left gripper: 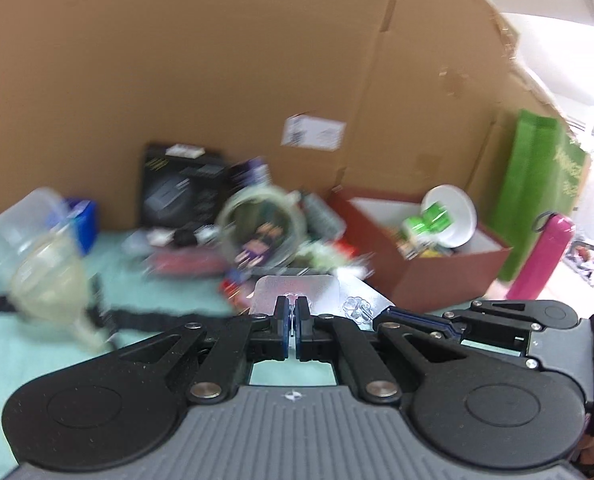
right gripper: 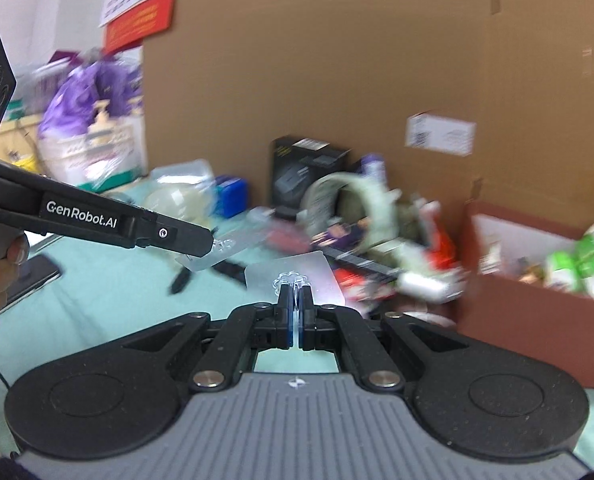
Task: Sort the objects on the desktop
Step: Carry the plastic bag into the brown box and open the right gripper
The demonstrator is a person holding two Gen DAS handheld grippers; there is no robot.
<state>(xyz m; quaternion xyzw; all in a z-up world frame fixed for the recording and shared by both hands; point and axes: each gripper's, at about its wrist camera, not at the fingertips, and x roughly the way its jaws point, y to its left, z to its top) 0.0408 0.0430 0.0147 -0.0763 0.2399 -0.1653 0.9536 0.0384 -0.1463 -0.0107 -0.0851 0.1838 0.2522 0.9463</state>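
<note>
Red box (left gripper: 437, 276) with white bowl (left gripper: 455, 208), green packets (left gripper: 427, 220) inside.

Tape roll (left gripper: 263, 222) left of open box (left gripper: 425, 272), cardboard wall (left gripper: 217, 60) behind both.

A clear plastic sheet (left gripper: 293, 290) with rounded corners and a clover outline stands pinched edge-on between the closed jaws, rising just above their tips; a second clear plastic sheet (right gripper: 293, 274) of the same kind stands clamped likewise in the other pair. Beyond the jaws lies a blurred heap with a tape roll (left gripper: 263, 224) tilted on edge and a black box (left gripper: 185, 184) upright behind it. To the right of the jaws sits an open red box (left gripper: 437, 276) holding a white bowl (left gripper: 455, 210).
</note>
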